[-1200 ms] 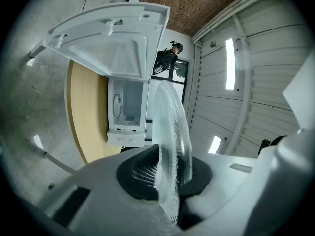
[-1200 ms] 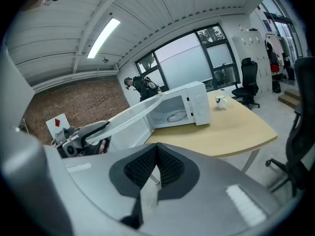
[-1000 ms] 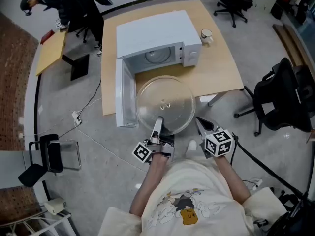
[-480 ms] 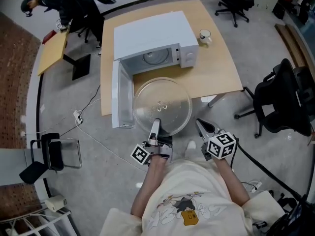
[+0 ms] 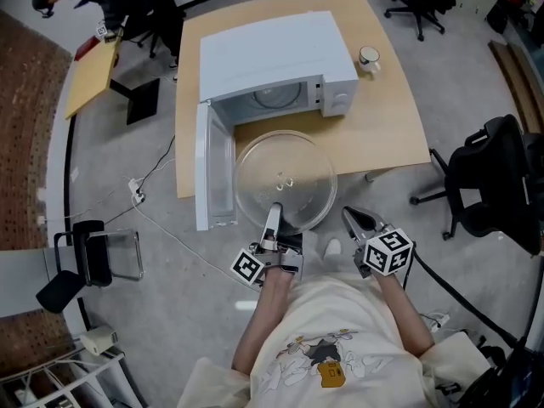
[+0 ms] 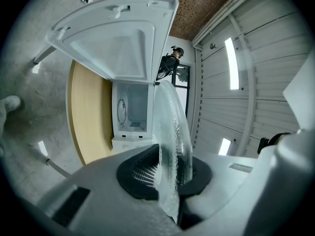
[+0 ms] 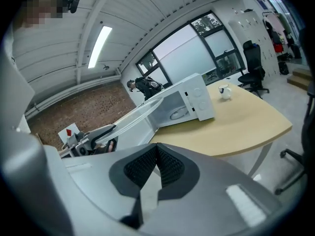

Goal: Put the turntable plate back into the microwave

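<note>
The round clear glass turntable plate (image 5: 285, 179) hangs level in front of the white microwave (image 5: 272, 53), whose door (image 5: 211, 172) stands wide open to the left. My left gripper (image 5: 274, 214) is shut on the plate's near rim. In the left gripper view the plate (image 6: 170, 132) shows edge-on, clamped between the black pads of my left gripper (image 6: 167, 177), with the microwave's empty cavity (image 6: 130, 109) beyond. My right gripper (image 5: 351, 218) is shut and empty, off to the right of the plate. Its closed jaws (image 7: 156, 157) face the microwave (image 7: 189, 104) and the plate (image 7: 129, 118).
The microwave stands on a light wooden table (image 5: 374, 134) with a white mug (image 5: 369, 56) to its right. Black office chairs (image 5: 493, 185) stand at the right. A cable (image 5: 161, 228) and a folding chair (image 5: 93, 257) lie on the grey floor at the left.
Both grippers have shifted slightly, the left one carrying the plate with it. The head camera has moved, so the table and microwave sit a little differently in the picture.
</note>
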Available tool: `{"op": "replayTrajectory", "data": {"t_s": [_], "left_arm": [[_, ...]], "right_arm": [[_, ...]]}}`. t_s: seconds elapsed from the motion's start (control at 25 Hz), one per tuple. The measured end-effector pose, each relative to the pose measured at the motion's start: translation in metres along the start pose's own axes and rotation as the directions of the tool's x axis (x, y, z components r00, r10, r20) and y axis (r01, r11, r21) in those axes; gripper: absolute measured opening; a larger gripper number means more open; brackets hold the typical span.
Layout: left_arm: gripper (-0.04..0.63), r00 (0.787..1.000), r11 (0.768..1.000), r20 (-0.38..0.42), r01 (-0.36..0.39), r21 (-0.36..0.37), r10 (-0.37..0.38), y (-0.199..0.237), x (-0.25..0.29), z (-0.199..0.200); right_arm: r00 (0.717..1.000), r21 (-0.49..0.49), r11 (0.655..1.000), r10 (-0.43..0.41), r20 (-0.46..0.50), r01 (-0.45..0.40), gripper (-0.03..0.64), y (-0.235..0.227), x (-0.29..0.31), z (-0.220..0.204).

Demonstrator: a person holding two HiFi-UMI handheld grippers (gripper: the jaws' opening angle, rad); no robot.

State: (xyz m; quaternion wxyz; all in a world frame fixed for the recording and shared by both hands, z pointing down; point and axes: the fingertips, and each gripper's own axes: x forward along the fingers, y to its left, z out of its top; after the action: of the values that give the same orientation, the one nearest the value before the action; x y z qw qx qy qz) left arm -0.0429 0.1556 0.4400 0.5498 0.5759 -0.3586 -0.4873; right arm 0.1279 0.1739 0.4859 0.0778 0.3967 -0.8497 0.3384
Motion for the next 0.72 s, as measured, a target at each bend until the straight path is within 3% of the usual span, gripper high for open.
{"op": "replayTrajectory", "data": {"t_s": [0.4, 0.72], "left_arm": [[0.028, 0.997, 0.997, -0.073, -0.023, -0.078, 0.017, 0.033, 0.072, 0.045], [0.028, 0.997, 0.994, -0.045, -0.070, -0.089, 0.067, 0.058, 0.117, 0.062]], "right_arm": [[0.993, 0.013, 0.993, -0.114, -0.016, 0.114, 0.006, -0.036, 0.079, 0.066], [0.991, 0.000, 0.998, -0.067, -0.116, 0.067, 0.006, -0.045, 0.117, 0.076]]}}
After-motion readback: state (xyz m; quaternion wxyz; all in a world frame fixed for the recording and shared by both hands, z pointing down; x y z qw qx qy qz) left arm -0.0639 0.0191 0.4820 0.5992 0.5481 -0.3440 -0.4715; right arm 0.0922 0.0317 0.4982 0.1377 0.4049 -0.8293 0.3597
